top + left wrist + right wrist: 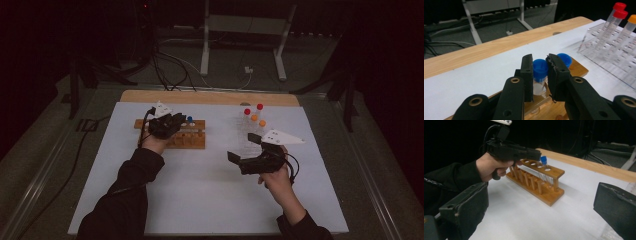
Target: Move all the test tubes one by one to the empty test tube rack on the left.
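At the left centre of the high view, over a wooden rack (187, 135) standing on the white table sheet (200, 200), the left gripper (176, 124) is held with its jaws pressed in on a blue-capped tube (540, 72). In the left gripper view the tube is seen at mid-frame, upright in a hole of the rack, its blue screw cap caught between the two black pads; a second blue cap (564, 59) is seen just behind it, toward the right. In the right gripper view the same rack (536, 180) is set at the centre of the frame, with the held tube near its far end under the nose of the left gripper (537, 155).

At the lower right of centre in the high view the right gripper (245, 149) is held with its jaws spread wide and nothing between them, near a clear plastic rack (250, 135) in which red- and orange-capped tubes (254, 116) are stood.

The tube is judged to be light, stiff and thin-walled, its clear plastic body smooth and likely slippery, so the ribbed cap or the neck just under it is thought the better place to be gripped. A straight pull along the axis of the hole is called for, since a tilted lift could jam the tube against the wood or tip the light rack. Whether liquid is held inside cannot be told for certain
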### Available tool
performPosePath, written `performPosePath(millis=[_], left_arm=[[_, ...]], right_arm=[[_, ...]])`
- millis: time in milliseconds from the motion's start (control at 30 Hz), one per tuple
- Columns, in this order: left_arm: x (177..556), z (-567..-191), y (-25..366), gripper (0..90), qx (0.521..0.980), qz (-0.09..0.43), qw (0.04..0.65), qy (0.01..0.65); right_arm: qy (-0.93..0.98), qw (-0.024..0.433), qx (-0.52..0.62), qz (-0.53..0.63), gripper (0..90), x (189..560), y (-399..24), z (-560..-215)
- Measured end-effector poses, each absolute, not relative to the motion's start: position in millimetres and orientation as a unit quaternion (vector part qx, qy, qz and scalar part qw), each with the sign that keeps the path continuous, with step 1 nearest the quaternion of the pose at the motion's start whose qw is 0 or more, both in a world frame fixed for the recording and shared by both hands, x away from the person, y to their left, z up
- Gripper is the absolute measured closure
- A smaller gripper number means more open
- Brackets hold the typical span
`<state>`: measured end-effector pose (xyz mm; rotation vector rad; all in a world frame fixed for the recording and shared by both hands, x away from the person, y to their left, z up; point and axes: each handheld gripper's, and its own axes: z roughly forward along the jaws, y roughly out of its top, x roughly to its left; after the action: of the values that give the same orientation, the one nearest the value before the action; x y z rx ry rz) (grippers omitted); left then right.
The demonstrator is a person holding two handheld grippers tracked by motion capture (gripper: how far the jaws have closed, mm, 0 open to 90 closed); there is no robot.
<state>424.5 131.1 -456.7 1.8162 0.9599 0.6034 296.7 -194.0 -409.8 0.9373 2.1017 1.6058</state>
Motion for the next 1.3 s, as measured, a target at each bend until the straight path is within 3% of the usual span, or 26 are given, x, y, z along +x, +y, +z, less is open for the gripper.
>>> performPosePath(millis=[167,467,700,867,933,1033,1133,1300], left_arm=[[420,-448,134,70.9,0.746,0.251,0.481,0.387],[390,-421,146,28.0,0.743,0.244,0.509,0.358],[356,-419,147,4.9,0.771,0.202,0.512,0.321],[330,-427,148,1.4,0.778,0.178,0.528,0.289],[322,-431,147,1.4,0.781,0.179,0.527,0.284],[313,-436,148,1.4,0.782,0.168,0.531,0.279],[305,-443,147,1.5,0.787,0.162,0.530,0.271],[299,-450,142,1.4,0.800,0.161,0.516,0.261]], right_arm=[[0.737,0.177,0.330,0.563,0.0,298,-200,-405],[0.716,0.230,0.351,0.557,0.0,309,-235,-395],[0.704,0.247,0.397,0.535,0.0,325,-265,-401],[0.696,0.249,0.432,0.516,0.0,339,-278,-415],[0.691,0.255,0.443,0.511,6.7,344,-281,-422],[0.695,0.259,0.452,0.496,7.5,352,-282,-434],[0.701,0.260,0.454,0.484,22.1,359,-282,-444],[0.715,0.257,0.461,0.458,33.7,372,-279,-457]])
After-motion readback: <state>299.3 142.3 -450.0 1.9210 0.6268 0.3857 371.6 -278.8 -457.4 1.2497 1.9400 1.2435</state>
